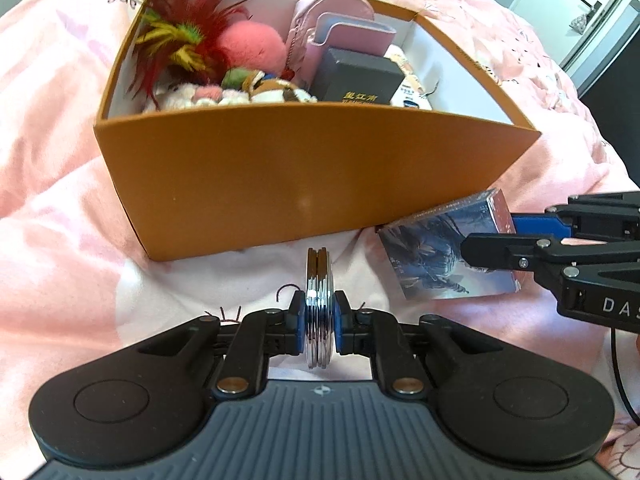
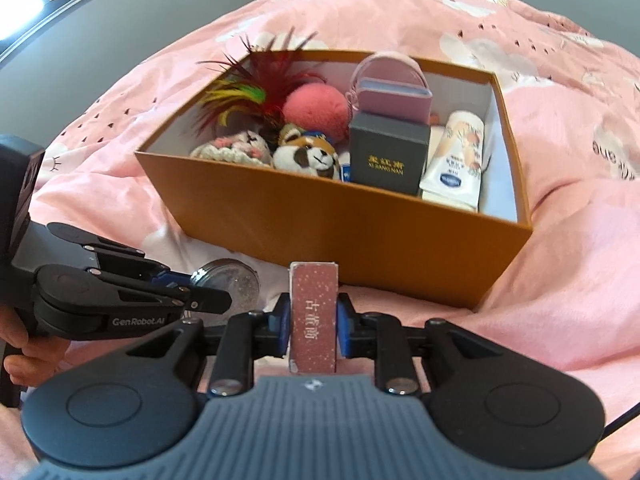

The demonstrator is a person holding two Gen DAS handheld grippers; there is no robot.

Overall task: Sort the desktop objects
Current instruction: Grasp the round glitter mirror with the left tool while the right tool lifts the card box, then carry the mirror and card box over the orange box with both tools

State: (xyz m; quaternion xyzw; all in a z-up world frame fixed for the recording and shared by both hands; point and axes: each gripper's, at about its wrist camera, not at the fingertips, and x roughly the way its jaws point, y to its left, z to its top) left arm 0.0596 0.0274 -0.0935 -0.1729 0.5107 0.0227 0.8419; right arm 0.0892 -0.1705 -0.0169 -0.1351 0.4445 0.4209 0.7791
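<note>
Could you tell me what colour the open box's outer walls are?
Orange-brown box; clearest in the right wrist view.

One orange box [image 2: 360, 236], two plush toys [image 2: 308, 158], one pompom [image 2: 316, 110], two grippers [image 2: 314, 316].

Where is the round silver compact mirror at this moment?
The compact mirror is clamped on edge in the left gripper, above the pink bedding just in front of the orange box.
</note>
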